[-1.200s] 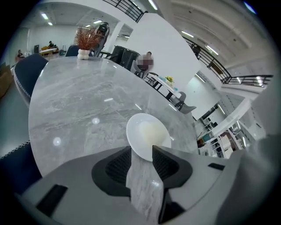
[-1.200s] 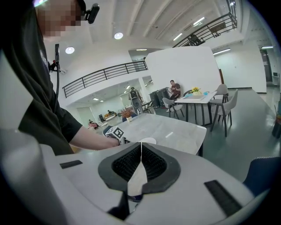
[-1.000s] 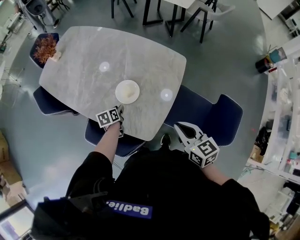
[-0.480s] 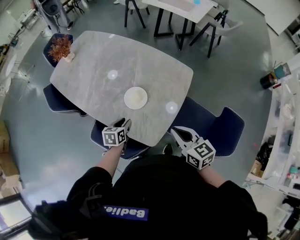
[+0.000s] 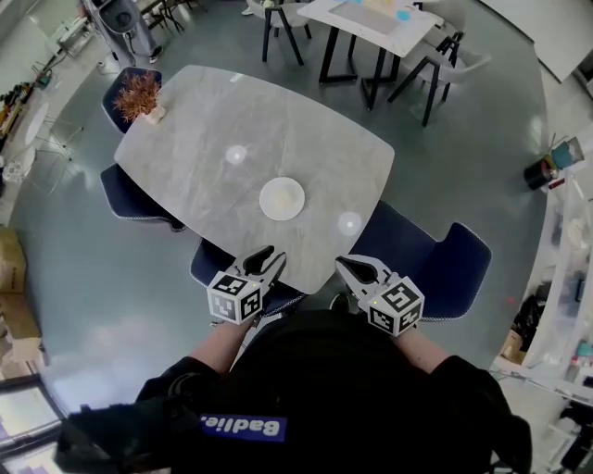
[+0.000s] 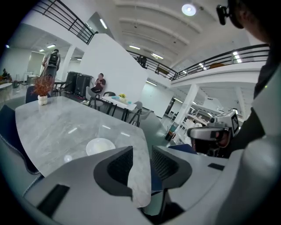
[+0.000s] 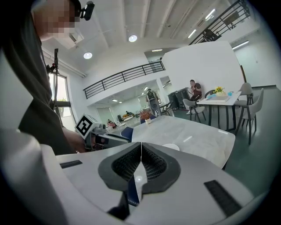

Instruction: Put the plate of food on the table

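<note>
A white plate of pale food (image 5: 282,199) rests on the grey marble table (image 5: 204,130), near its front edge; nothing touches it. My left gripper (image 5: 264,260) hangs open and empty just off that edge, short of the plate. In the left gripper view the plate (image 6: 100,146) lies beyond the parted jaws of the left gripper (image 6: 142,156). My right gripper (image 5: 346,267) is held at the table's near corner, its jaws closed tip to tip on nothing. In the right gripper view the right gripper (image 7: 141,150) points across the table toward the plate (image 7: 171,146).
A small pot of dried red plant (image 5: 140,95) stands at the table's far left corner. Blue chairs (image 5: 434,257) sit around the table, one (image 5: 215,266) under my left gripper. Another table with dark-legged chairs (image 5: 369,23) stands beyond. Shelving lines the right edge (image 5: 573,305).
My left gripper has drawn back from beside the plate to beyond the table's front edge. The plate stays on the table. The right gripper has barely moved.
</note>
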A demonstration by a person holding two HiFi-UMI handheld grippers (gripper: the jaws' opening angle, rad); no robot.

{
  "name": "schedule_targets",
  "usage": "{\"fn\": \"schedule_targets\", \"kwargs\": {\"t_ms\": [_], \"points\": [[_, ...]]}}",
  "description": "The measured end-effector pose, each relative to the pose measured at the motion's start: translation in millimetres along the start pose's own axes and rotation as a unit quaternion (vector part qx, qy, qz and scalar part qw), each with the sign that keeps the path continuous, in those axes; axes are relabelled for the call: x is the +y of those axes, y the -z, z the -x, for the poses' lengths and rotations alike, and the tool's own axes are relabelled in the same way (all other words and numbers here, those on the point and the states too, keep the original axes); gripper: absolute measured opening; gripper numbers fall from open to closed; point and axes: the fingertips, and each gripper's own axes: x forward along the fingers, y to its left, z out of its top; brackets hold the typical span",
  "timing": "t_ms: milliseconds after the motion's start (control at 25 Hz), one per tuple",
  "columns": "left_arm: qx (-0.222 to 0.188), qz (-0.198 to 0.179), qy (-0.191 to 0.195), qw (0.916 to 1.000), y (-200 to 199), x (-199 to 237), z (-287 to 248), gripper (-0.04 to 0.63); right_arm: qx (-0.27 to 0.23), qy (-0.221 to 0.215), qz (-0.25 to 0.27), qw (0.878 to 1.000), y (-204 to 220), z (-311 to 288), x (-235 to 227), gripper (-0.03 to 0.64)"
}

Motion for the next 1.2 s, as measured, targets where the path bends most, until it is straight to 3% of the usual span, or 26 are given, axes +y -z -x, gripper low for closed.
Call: {"fn": "schedule_targets", "kwargs": {"t_ms": [240,400,840,1200], "points": [[-0.026,-0.048,0.040,0.9977,-33,-39,19,0.098,0.008,-0.023,0.010,1.000,-3,-7,12,0.011],[-0.046,-0.069,0.075,0.9938,-48,-58,28,0.012,0.010,-0.035,0.019,0.999,-6,-12,20,0.011],[-0.065,-0.095,0.175,0.9779,-51,-106,38,0.009,0.007,-0.050,0.040,0.998,-10,-14,32,0.011],[-0.063,-0.098,0.184,0.9759,-44,-114,38,0.009,0.006,-0.057,0.050,0.997,-9,-12,37,0.011]]}}
